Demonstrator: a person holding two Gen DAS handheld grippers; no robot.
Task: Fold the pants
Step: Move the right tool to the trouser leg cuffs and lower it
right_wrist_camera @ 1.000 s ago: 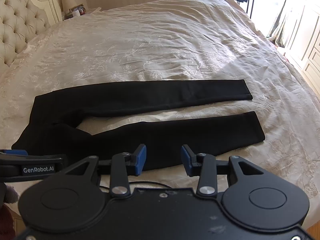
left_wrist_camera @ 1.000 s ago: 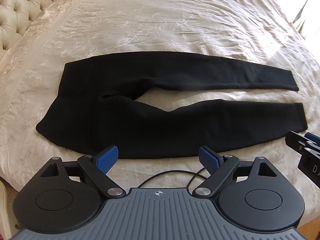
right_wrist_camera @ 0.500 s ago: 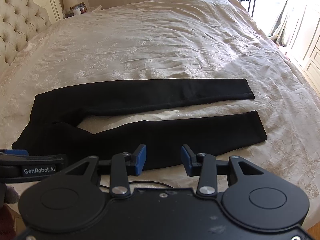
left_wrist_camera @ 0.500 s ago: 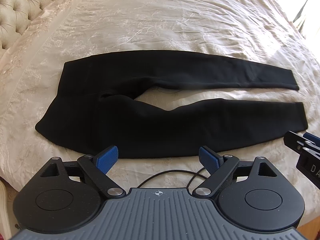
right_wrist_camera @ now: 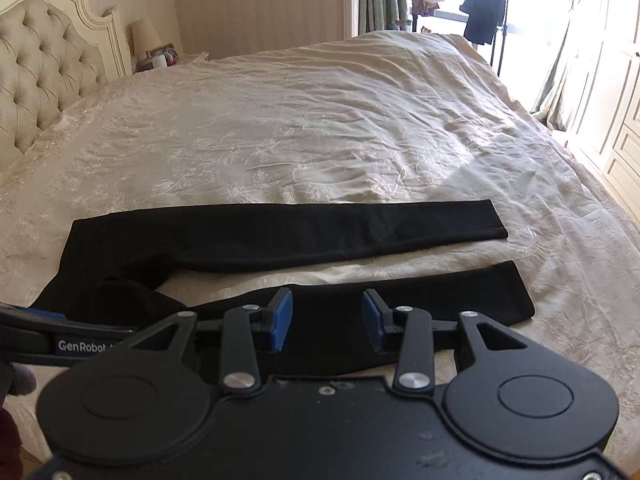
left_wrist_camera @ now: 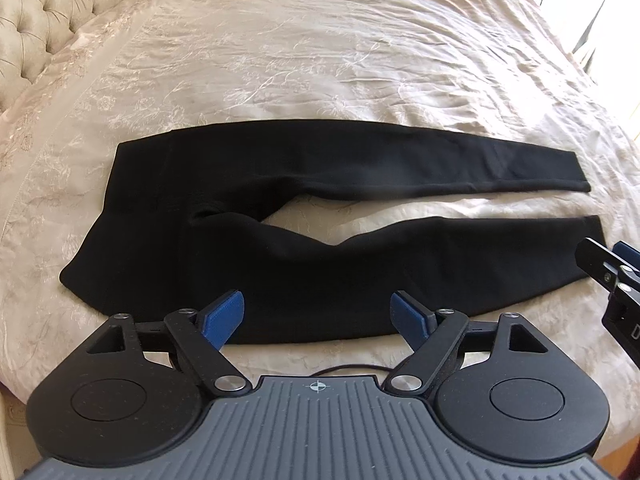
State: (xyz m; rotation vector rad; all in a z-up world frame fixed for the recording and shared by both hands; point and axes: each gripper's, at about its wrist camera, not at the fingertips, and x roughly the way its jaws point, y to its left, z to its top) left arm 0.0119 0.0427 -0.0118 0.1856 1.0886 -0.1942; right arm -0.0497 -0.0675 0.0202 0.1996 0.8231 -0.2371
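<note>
Black pants [left_wrist_camera: 304, 240] lie flat on a cream bed [left_wrist_camera: 320, 60], filling the middle band of both views. The waist sits at the left of the frame and the two legs run rightward, parted by a thin wedge of bedspread. The far leg [right_wrist_camera: 320, 232] is straight; the near leg [right_wrist_camera: 440, 296] bends slightly and ends at a cuff in the right of the frame.

My left gripper [left_wrist_camera: 318, 316] hovers at the bottom centre of its view, jaws spread wide and holding nothing, its blue pads [left_wrist_camera: 222, 316] over the near edge of the pants below the crotch. My right gripper [right_wrist_camera: 327, 318] is likewise released and empty, its pads [right_wrist_camera: 280, 320] closer together, framing the near leg's middle. Whether either touches the cloth I cannot tell. Each gripper shows at the edge of the other's view.

A tufted headboard [right_wrist_camera: 44, 80] stands at upper left and a clothes rack [right_wrist_camera: 480, 12] by the window at upper right.

The pants look like a soft, light, stretchy knit. I judge they will drape and sag between grip points, offer no stiffness, and may drag on the embroidered bedspread. Folding has not begun. I would pinch the near leg's outer edge, left near the waist corner and right near the cuff, taking only that leg's layers, then carry it over onto the far leg.
</note>
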